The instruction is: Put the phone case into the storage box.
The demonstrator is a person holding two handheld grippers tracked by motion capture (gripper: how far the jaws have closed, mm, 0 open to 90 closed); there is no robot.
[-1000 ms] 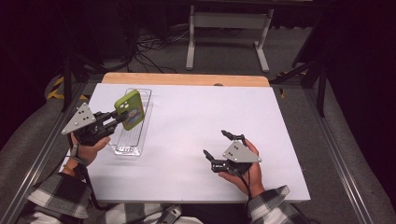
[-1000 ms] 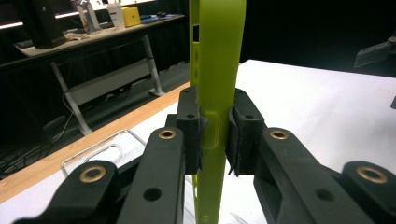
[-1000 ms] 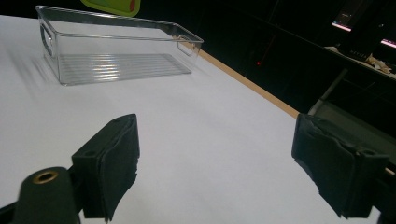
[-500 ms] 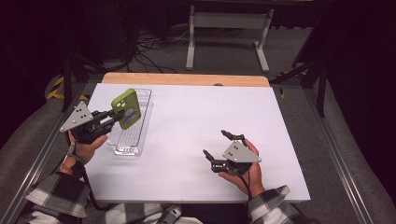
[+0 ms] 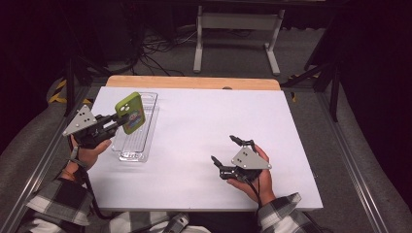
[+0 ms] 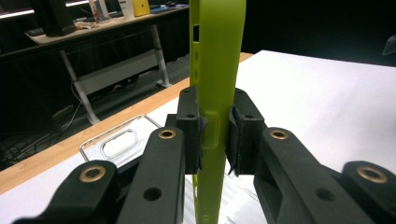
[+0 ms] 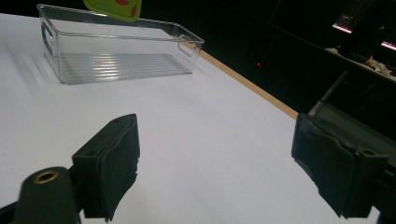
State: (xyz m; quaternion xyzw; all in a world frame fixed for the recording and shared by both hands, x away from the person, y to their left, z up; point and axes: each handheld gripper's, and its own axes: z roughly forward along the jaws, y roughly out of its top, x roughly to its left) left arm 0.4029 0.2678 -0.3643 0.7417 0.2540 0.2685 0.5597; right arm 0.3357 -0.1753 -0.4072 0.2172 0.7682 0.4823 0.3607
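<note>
Lime-green phone case [image 5: 131, 112], soft-looking, with a camera cutout near its top corner and a colourful picture on the face turned toward the high view (red and blue patches, details too small to tell). Held upright on its long axis, clear of the desk [image 5: 204, 126], above the near half of the clear plastic tray [image 5: 145, 137]. Clamped edge-on between the pads of the left claw [image 6: 215, 135], thin side walls and button slots visible along its length in the left gripper view. Tilted slightly away from vertical.
</note>
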